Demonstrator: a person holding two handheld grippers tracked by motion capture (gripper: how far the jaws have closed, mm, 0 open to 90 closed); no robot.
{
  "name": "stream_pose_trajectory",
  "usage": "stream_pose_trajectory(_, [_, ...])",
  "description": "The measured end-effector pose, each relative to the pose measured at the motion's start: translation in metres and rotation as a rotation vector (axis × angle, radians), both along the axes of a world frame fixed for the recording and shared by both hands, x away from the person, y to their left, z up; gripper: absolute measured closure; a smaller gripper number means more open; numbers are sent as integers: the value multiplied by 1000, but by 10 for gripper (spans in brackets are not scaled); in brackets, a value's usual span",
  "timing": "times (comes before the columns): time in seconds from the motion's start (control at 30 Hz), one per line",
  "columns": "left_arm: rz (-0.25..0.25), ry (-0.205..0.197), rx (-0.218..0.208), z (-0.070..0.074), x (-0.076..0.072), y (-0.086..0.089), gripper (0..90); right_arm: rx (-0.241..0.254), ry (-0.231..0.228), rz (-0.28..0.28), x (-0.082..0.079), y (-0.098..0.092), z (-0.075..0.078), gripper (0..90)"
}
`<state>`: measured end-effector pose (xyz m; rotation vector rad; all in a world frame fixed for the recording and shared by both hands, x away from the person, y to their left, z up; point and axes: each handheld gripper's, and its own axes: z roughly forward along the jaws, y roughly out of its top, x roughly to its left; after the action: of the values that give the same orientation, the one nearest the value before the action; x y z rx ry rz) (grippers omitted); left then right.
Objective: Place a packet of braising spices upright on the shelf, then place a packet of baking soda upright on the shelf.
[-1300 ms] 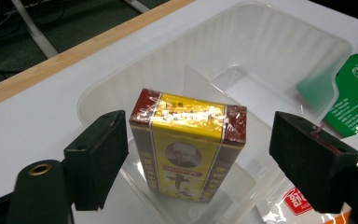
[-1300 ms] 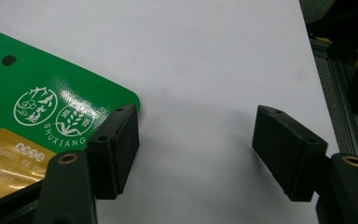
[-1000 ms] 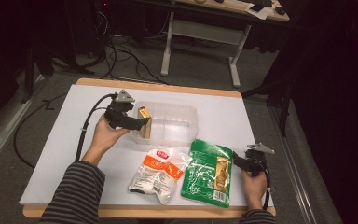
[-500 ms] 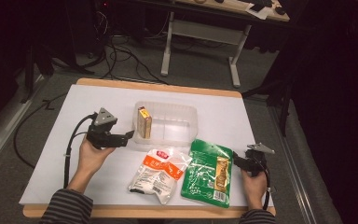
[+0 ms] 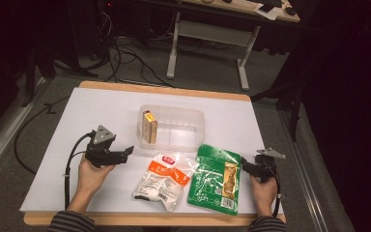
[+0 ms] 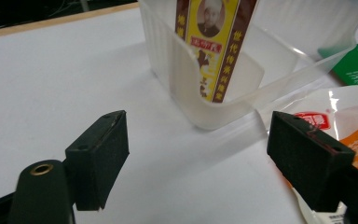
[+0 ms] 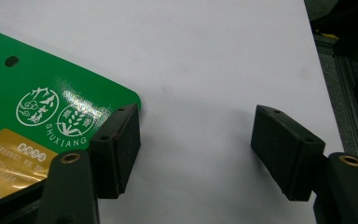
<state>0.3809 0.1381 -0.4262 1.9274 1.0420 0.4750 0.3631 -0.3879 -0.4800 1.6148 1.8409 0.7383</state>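
Note:
A clear plastic container stands mid-table, and a yellow-and-brown box stands upright at its left end. In front of it lie an orange-and-white pouch and a green pouch, both flat. My left gripper is open and empty, left of the orange pouch and short of the container. In the left gripper view it faces the container's corner and the box. My right gripper is open at the green pouch's right edge. The right gripper view shows its left jaw over the corner of the green pouch.
The white table sheet has bare room at the left and behind the container. Its wooden front edge is close to my hands. Beyond the table stand a desk frame and floor cables.
My left gripper has let go of the box, left it standing in the container, and drawn back left and toward the person. The right gripper has not moved.

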Motion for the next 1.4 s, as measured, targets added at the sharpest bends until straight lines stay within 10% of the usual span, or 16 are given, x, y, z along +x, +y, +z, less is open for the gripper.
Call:
stream_pose_trajectory(0.83, [224,106,141,-60,1,15,187,63,43,14,0,-6,4,348])
stream_pose_trajectory(1.13, [234,94,146,-62,0,14,177,332,140,86,-21,-13,14,302])
stream_pose_trajectory(1.4, [232,97,143,-62,0,15,184,391,238,143,-32,-1,19,302])
